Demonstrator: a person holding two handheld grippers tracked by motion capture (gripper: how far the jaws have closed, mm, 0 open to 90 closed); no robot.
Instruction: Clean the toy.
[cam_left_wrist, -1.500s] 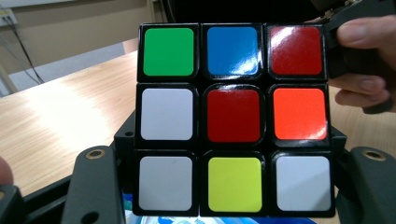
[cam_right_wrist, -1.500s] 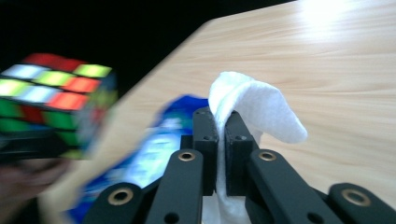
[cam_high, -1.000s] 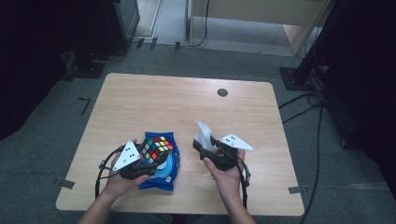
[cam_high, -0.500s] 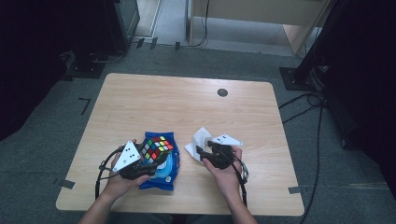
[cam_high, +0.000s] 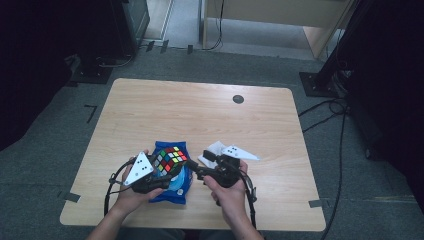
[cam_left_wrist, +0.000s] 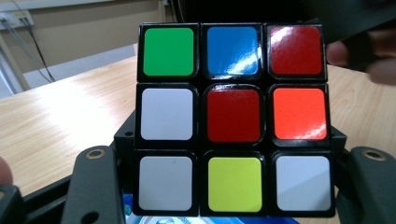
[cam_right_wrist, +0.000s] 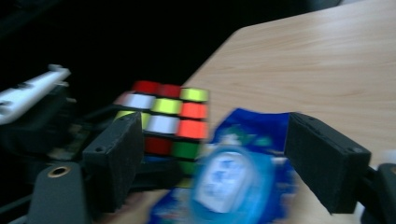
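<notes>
A scrambled Rubik's cube (cam_high: 170, 159) (cam_left_wrist: 233, 116) is clamped between the jaws of my left gripper (cam_high: 167, 167) (cam_left_wrist: 231, 186), just above a blue snack packet (cam_high: 175, 186) (cam_right_wrist: 233, 182). My right gripper (cam_high: 196, 169) (cam_right_wrist: 219, 149) points left at the cube (cam_right_wrist: 163, 121) from close by. Its jaws have just been opening and stand apart, with nothing pressed between them. A crumpled white paper (cam_high: 212, 149) lies on the table behind the right gripper.
The wooden table (cam_high: 200, 115) has a small black round cap (cam_high: 238, 99) near its far edge. Cables trail over the grey floor at the right (cam_high: 340, 130). Both hands are near the table's front edge.
The right gripper came down with the white paper, let it go on the table, and swung left toward the cube. The left gripper and cube stayed put.
</notes>
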